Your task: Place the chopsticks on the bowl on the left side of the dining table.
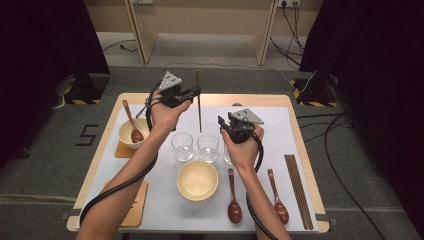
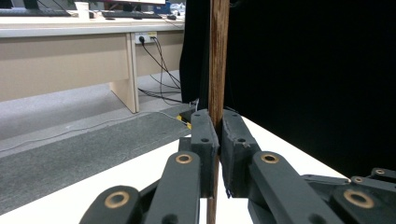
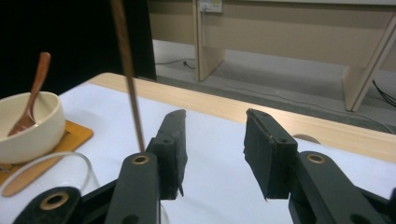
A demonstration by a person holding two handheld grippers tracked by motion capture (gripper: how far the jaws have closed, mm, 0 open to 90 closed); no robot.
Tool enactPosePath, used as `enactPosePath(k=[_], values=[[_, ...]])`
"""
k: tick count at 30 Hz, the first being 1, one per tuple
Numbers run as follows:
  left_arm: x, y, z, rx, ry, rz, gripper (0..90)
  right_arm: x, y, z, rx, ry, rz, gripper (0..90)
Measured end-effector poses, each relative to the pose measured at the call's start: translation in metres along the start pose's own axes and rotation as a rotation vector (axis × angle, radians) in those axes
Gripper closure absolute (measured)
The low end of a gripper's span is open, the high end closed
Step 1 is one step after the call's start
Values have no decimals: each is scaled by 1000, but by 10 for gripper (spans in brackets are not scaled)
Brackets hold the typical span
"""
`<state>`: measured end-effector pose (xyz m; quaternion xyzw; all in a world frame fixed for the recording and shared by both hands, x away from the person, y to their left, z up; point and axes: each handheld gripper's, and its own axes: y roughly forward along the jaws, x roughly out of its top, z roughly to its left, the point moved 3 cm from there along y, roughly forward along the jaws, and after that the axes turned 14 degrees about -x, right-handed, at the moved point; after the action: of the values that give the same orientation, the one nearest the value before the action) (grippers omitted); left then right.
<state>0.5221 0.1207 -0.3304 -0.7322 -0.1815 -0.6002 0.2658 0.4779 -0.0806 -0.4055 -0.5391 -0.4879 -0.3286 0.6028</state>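
Observation:
My left gripper (image 1: 196,91) is shut on a dark wooden chopstick (image 1: 199,110) and holds it upright over the far middle of the white mat (image 1: 270,130). In the left gripper view the jaws (image 2: 218,126) pinch the chopstick (image 2: 218,56) between their pads. The stick's lower end hangs just behind two empty glasses (image 1: 182,146); I cannot tell whether it touches the mat. To its right, my right gripper (image 1: 222,123) stands open with nothing between its pads (image 3: 215,135). In that view the chopstick (image 3: 128,79) passes to the left of the left jaw.
A cream bowl (image 1: 125,131) with a brown spoon stands on an orange coaster at the left. Another cream bowl (image 1: 197,180) sits front centre. Two brown spoons (image 1: 234,200) and several chopsticks (image 1: 298,190) lie front right. A second coaster (image 1: 139,202) lies front left.

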Motion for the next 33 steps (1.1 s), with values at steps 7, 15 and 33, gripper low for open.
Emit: enactPosePath(k=[7,15,33], values=[[1,-9,5,10,2,-2,841,-11,-6,-13,-19,-12,17,597],[3,-17,6,23,13,-8,842,-18,-15,-26,-42,-19,18,602],[7,-28,8,49,35,-17,842,-36,-35,-64,-105,35,20,585]])
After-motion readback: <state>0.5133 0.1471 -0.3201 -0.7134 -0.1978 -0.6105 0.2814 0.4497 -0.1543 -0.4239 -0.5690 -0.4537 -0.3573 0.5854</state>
